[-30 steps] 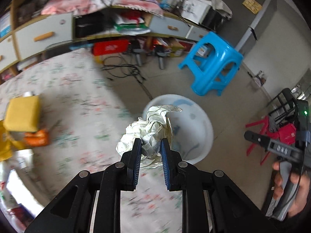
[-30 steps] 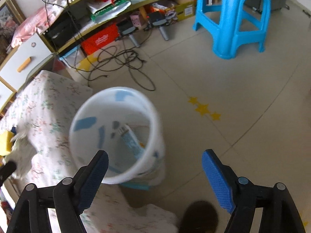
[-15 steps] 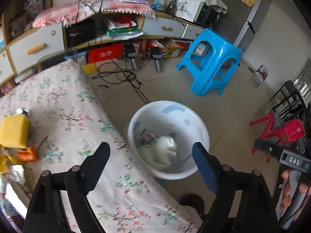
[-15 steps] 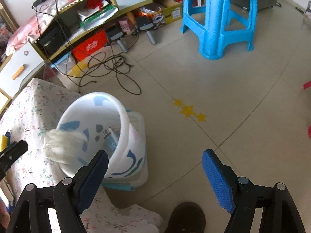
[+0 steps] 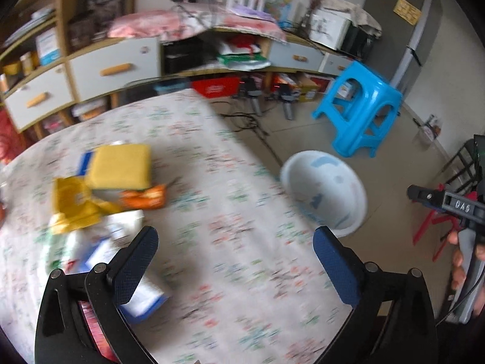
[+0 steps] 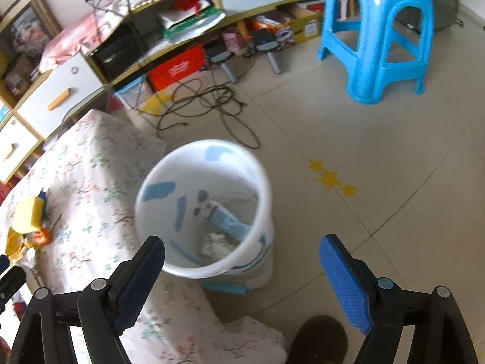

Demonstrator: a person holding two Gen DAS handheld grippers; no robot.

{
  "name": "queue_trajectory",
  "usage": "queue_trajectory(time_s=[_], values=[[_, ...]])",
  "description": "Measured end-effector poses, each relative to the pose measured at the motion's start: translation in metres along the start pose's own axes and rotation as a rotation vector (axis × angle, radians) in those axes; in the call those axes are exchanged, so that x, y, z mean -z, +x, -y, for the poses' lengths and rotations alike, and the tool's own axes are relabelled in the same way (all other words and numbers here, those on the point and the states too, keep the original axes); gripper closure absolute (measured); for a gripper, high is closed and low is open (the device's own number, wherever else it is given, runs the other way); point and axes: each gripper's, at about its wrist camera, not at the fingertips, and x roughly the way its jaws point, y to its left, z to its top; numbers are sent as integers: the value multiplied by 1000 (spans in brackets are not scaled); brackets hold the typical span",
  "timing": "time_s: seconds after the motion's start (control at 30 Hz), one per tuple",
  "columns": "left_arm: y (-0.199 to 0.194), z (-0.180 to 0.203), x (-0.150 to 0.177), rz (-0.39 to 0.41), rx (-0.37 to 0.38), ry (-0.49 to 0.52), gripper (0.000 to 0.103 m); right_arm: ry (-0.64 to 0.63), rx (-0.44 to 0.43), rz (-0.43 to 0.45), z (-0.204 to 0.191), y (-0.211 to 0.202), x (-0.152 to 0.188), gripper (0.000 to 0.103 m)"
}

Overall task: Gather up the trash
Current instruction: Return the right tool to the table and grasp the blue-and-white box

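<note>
Left gripper (image 5: 235, 254): jaws opening wide, nothing between them, over the floral-clothed table (image 5: 230, 212). Right gripper (image 6: 242, 257): jaws opening, empty, above one white plastic bin with blue marks (image 6: 169, 188). Inside: one crumpled white paper wad (image 6: 215, 244), one blue packet (image 6: 229, 223). One blue plastic stool (image 6: 379, 30).

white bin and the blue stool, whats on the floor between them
Bare tile, going by the right wrist view: nothing lies between the white bin and the blue stool. The yellow star stickers sit off to the side.
</note>
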Motion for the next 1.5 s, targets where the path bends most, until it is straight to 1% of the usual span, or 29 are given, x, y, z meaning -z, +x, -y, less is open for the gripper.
queue_trajectory(time_s=[0.13, 0.17, 0.3, 0.4, 0.53, 0.73, 0.77, 0.97, 1.07, 1.17, 1.37, 1.5], values=[[-18, -46, 17, 45, -77, -45, 0, -19, -19, -10, -24, 2, 5, 14], [-21, -58, 20, 39, -99, -66, 0, -24, -22, -12, -28, 3, 6, 13], [-34, -93, 31, 36, -129, -120, 0, -75, -34, -27, -58, 7, 13, 13], [-39, -114, 41, 8, -160, -139, 0, -112, -42, -40, -83, 11, 21, 13], [-45, -150, 64, -49, -197, -204, 0, -151, -64, -64, -112, 17, 31, 13], [-60, -188, 92, -86, -228, -278, 0, -228, -110, -112, -172, 29, 52, 13], [-63, -194, 97, -92, -230, -291, 0, -252, -120, -121, -187, 31, 58, 13], [-72, -217, 111, -106, -221, -342, 0, -386, -147, -166, -249, 45, 89, 13], [-77, -225, 114, -111, -232, -354, 0, -468, -159, -193, -281, 54, 106, 13], [-81, -230, 116, -108, -243, -351, 0, -523, -158, -207, -298, 61, 117, 13], [-83, -240, 123, -134, -227, -370, 0, -694, -81, -252, -332, 88, 145, 13], [-82, -241, 125, -150, -219, -374, 0, -739, -70, -265, -342, 99, 153, 13]])
